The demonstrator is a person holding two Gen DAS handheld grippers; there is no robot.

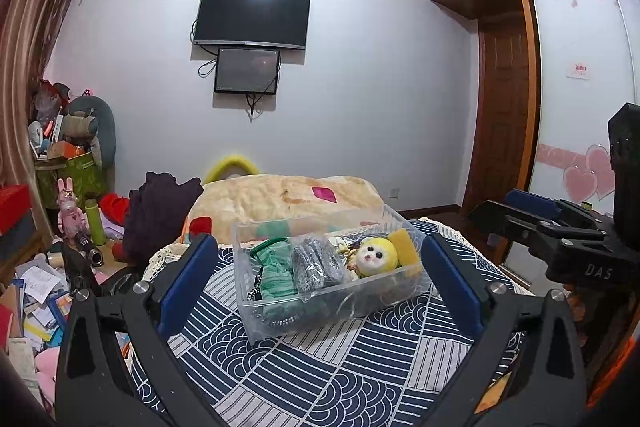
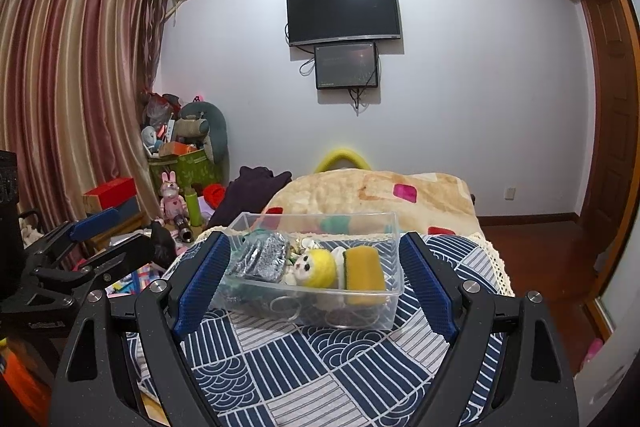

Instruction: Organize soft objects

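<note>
Both grippers, left gripper (image 1: pixel 320 275) and right gripper (image 2: pixel 316 283), spread wide, empty, hovering before clear bin (image 2: pixel 390 227). Sponge (image 2: pixel 362 273), doll (image 2: pixel 316 267) inside; probably near done. Next: check for strays.

The left claw (image 1: pixel 324 283) hangs wide open over the patterned bed (image 1: pixel 320 367), both pads framing a clear bin (image 1: pixel 404 227) holding a yellow-haired doll (image 1: pixel 376 255), sponge (image 1: pixel 406 247), green cloth (image 1: pixel 276 271) and silvery pouch (image 1: pixel 314 261).
</note>
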